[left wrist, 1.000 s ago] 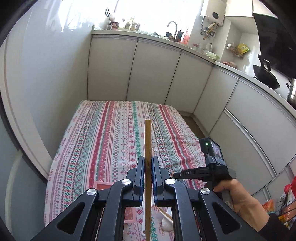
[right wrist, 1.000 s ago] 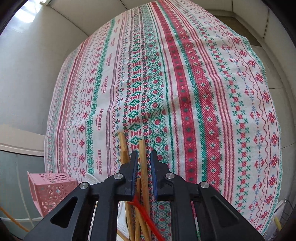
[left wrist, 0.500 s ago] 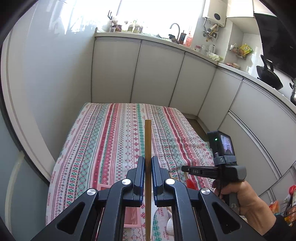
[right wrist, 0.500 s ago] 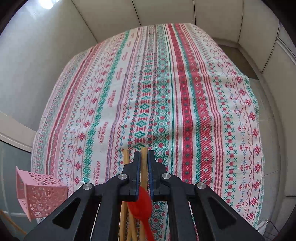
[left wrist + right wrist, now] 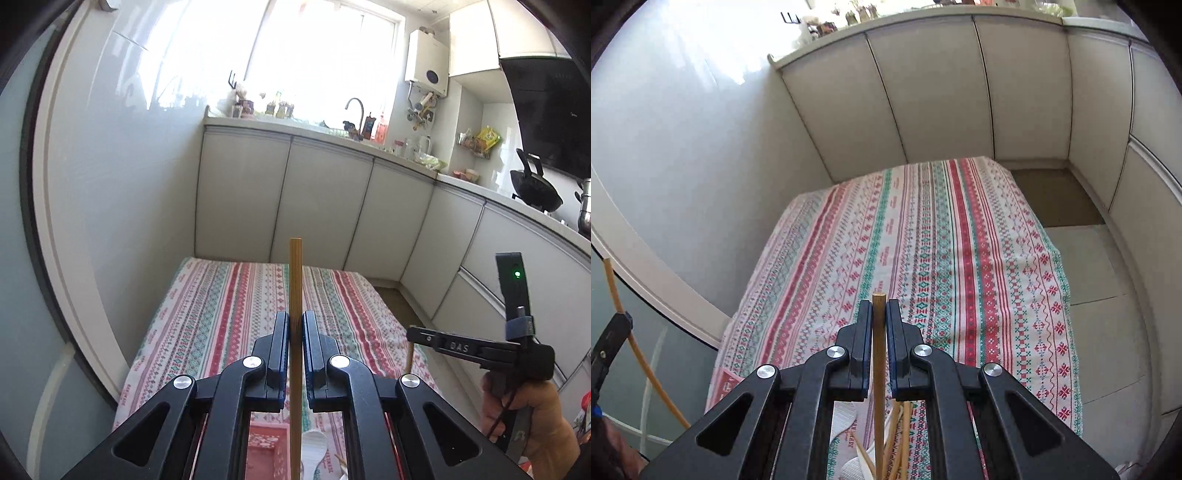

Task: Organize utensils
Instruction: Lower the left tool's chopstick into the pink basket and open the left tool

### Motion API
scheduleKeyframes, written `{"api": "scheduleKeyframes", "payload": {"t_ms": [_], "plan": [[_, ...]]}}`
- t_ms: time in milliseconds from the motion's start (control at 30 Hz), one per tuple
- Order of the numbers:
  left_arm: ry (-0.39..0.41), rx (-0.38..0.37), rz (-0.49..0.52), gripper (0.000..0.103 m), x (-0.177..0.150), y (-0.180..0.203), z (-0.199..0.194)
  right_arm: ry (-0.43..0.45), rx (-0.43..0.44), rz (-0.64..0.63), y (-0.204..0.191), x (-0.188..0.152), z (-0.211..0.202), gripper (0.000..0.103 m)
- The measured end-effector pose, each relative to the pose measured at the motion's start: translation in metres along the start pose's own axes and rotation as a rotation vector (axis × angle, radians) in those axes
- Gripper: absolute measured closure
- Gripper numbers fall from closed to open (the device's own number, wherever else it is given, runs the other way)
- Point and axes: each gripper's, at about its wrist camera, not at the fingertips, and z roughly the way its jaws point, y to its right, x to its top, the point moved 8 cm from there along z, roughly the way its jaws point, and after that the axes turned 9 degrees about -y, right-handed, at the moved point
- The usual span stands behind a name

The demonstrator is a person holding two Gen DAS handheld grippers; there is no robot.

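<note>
My left gripper (image 5: 295, 325) is shut on a wooden chopstick (image 5: 295, 280) that stands upright through its jaws, above the striped tablecloth (image 5: 229, 314). My right gripper (image 5: 878, 310) is shut on another wooden chopstick (image 5: 878, 373), its tip poking just past the fingers. In the left wrist view a hand (image 5: 532, 428) holds the right gripper (image 5: 410, 334) at the right, the chopstick (image 5: 409, 360) hanging below it. Several loose chopsticks (image 5: 899, 424) lie on the cloth under the right gripper. A pink perforated basket (image 5: 264, 443) and a white spoon (image 5: 314, 446) sit below the left gripper.
White cabinets (image 5: 325, 199) close off the far end and right side of the table, with a wall on the left. The floor (image 5: 1100, 266) shows to the right of the table. The left gripper's finger (image 5: 607, 343) and its chopstick (image 5: 617, 295) show at the left edge.
The right gripper rose well off the cloth with one chopstick pinched, leaving the pile and the red utensil below. The left gripper lifted a little and tilted up, chopstick still held.
</note>
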Motion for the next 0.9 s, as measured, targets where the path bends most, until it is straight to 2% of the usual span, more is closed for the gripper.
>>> {"api": "scheduleKeyframes", "payload": {"t_ms": [267,400,600,733,900], "plan": [[0.171,0.067,0.021,0.096,0.018,-0.017,-0.003,0.14,0.031,-0.016,-0.023,0.008,-0.05,0.095],[0.225,0.081,0.086,0.096,0.017,-0.014,0.006,0.159,0.043,-0.032,-0.032,0.008,-0.057,0.095],[0.248,0.09,0.162,0.096,0.003,-0.011,0.024,0.182,0.062,-0.055,-0.042,0.01,-0.06,0.095],[0.248,0.085,0.114,0.096,-0.007,-0.025,0.03,0.179,0.066,-0.066,-0.046,0.008,-0.055,0.095],[0.206,0.074,0.073,0.096,-0.021,-0.039,0.045,0.185,0.07,-0.078,-0.053,0.004,-0.051,0.095]]}}
